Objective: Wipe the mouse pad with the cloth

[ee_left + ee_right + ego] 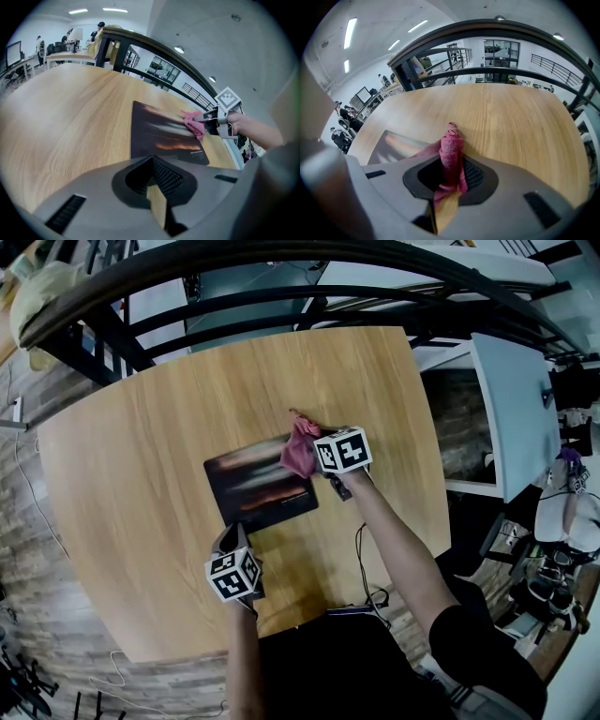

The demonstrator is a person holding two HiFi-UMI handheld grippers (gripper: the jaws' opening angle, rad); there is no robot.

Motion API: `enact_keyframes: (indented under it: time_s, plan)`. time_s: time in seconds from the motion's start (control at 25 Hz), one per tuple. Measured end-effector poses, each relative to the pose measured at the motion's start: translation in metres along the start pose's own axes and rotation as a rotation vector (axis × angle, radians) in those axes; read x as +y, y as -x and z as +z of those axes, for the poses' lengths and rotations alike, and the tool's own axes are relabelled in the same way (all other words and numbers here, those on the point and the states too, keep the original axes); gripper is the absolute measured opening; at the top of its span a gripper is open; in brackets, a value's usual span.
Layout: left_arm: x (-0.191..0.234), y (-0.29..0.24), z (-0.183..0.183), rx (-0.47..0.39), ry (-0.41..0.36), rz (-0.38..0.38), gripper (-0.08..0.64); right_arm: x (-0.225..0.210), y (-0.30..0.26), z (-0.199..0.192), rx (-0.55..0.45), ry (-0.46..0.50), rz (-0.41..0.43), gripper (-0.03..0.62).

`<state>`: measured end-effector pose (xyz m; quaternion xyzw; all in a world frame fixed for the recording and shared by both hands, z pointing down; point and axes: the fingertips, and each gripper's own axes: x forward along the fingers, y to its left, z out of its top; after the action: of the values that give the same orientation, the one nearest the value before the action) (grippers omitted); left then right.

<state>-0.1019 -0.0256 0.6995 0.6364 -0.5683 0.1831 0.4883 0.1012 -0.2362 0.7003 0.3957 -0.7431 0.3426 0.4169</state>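
The right tool (312,461) is clenched on the pink cloth (298,442) at the mouse pad's (253,488) right edge, mid-worktop (141,474). The left tool (234,538), closed and empty, sits at the near-left corner. If it isn't pinned, the pad could skid.

Round wooden table (141,474) bears 1 dark mouse pad (258,488).

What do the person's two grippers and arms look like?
Both the left gripper and the right gripper have grey bodies, dark ribbed jaw pads and a white cube with black square markers. The forearms are bare; the right arm has a short black sleeve.
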Motion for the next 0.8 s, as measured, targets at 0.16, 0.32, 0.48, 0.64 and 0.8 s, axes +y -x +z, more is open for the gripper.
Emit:
enact_keyframes:
  time_s: [0.16, 0.32, 0.48, 0.64, 0.8]
  plan:
    - [0.001, 0.001, -0.005, 0.013, -0.014, -0.004, 0.023, -0.006, 0.017, 0.006, -0.053, -0.039, 0.007, 0.075]
    - [-0.002, 0.003, -0.007, 0.022, -0.002, -0.023, 0.023, 0.025, 0.042, 0.023, -0.156, -0.089, 0.098, 0.075]
    - [-0.001, 0.002, -0.011, 0.026, 0.03, -0.043, 0.023, 0.092, 0.062, 0.032, -0.214, -0.119, 0.257, 0.075]
    - [-0.001, 0.002, -0.011, 0.024, 0.035, -0.057, 0.023, 0.181, 0.071, 0.042, -0.217, -0.113, 0.49, 0.075]
    - [0.001, 0.002, -0.011, 0.021, 0.033, -0.057, 0.022, 0.255, 0.053, 0.039, -0.127, -0.163, 0.713, 0.075]
